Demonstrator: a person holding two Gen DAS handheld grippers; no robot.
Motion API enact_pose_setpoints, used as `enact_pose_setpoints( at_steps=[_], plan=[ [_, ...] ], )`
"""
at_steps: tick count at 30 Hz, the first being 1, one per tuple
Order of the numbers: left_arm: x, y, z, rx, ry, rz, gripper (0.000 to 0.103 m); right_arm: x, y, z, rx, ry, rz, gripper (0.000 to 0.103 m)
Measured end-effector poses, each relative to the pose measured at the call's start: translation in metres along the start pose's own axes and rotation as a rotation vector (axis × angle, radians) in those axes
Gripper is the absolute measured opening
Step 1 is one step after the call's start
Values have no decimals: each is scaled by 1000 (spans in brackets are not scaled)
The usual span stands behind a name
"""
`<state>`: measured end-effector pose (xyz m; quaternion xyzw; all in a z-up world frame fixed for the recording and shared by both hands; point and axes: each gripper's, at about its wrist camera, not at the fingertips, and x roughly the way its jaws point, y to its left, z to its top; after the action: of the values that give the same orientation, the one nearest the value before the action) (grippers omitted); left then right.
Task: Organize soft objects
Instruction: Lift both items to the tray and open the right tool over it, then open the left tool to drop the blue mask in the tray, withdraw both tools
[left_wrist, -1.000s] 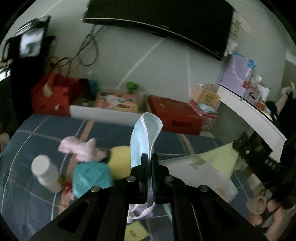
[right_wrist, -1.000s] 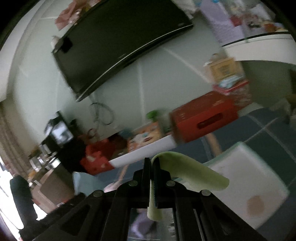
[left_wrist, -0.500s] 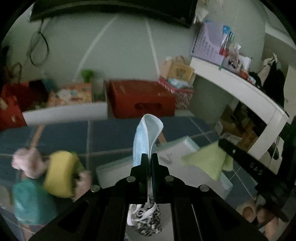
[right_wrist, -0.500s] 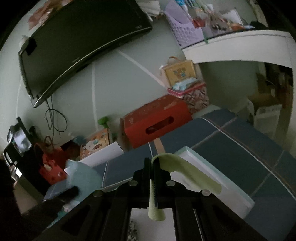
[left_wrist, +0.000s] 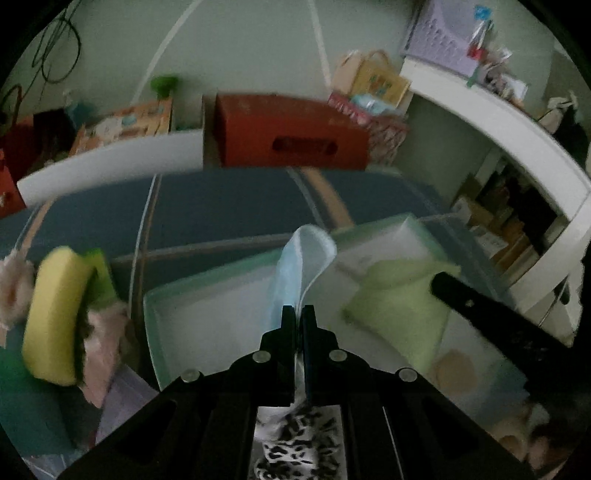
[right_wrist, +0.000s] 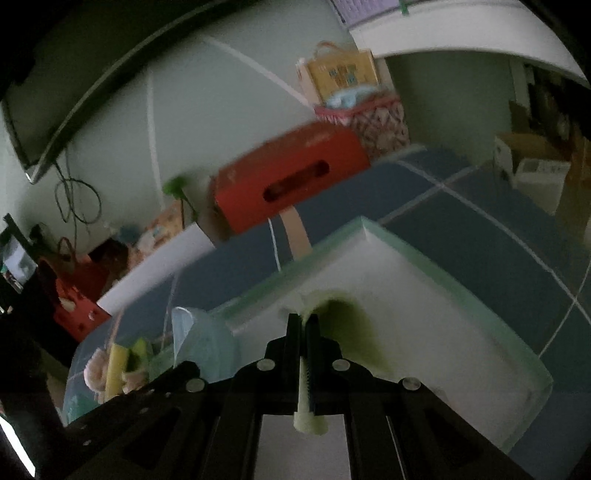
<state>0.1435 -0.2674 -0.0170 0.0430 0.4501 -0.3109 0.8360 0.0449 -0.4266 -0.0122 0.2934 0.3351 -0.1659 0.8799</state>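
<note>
The left tool (left_wrist: 298, 314) is pinching a pale blue face mask (left_wrist: 299, 266), its jaws pressed together on the fabric so that the mask is standing up in a loop above the tips, over a white tray (left_wrist: 207, 284) with a pale green rim. The right tool (right_wrist: 303, 321) is pinching a light green cloth (right_wrist: 343, 325), also with its jaws pressed together; in the left wrist view the cloth (left_wrist: 399, 306) is hanging over the tray's right part, and whether it is touching the bottom cannot be told. The tray is lying on a bed (left_wrist: 229, 214) with a blue checked cover. A leopard-print piece of fabric (left_wrist: 295, 443) is showing under the left tool. Left of the tray, a yellow sponge (left_wrist: 55, 314) is lying beside a fluffy pink item (left_wrist: 103, 343). Beyond the bed, a red box (left_wrist: 288, 136) is sitting against the wall.
</note>
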Motion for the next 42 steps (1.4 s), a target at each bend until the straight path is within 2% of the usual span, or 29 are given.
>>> enact_pose_setpoints(
  at_steps=[6,12,14,15,16,17,19,22,24,25,28,30,34,35,39,42],
  plan=[
    [10,6,-7,-18,61,28,3,5,-2,-4,11,82,-33,7],
    [-5,5,-2,-26,77,32,6,-6,-5,0,35,90,-31,7],
    [-11,4,2,-24,86,42,18,-14,-5,2,39,87,-34,7],
    [-15,3,4,-26,94,51,35,-16,-5,4,40,86,-39,8],
    [-20,3,6,-30,104,65,49,-20,-4,5,41,88,-47,12],
    [-23,2,7,-33,108,73,51,-23,-4,6,40,90,-57,22],
    [-33,2,9,-31,120,94,51,-30,-4,7,39,96,-73,36],
    [-43,2,12,-31,127,121,55,-39,-3,8,25,100,-96,38],
    [-52,4,12,-37,123,132,62,-43,-3,8,14,100,-116,48],
    [-54,6,12,-43,121,134,67,-45,-3,8,10,101,-127,59],
    [-61,17,11,-75,120,156,77,-46,-1,7,-17,111,-157,68],
    [-63,25,10,-87,119,183,80,-45,1,6,-36,123,-181,78],
    [-66,41,4,-126,113,238,93,-40,1,2,-62,146,-229,100],
    [-68,46,1,-141,111,244,93,-40,0,2,-67,146,-239,103],
    [-75,63,-10,-198,120,246,93,-44,5,1,-95,118,-271,103],
    [-81,69,-19,-216,121,256,93,-46,10,-3,-102,114,-243,103]
  ],
)
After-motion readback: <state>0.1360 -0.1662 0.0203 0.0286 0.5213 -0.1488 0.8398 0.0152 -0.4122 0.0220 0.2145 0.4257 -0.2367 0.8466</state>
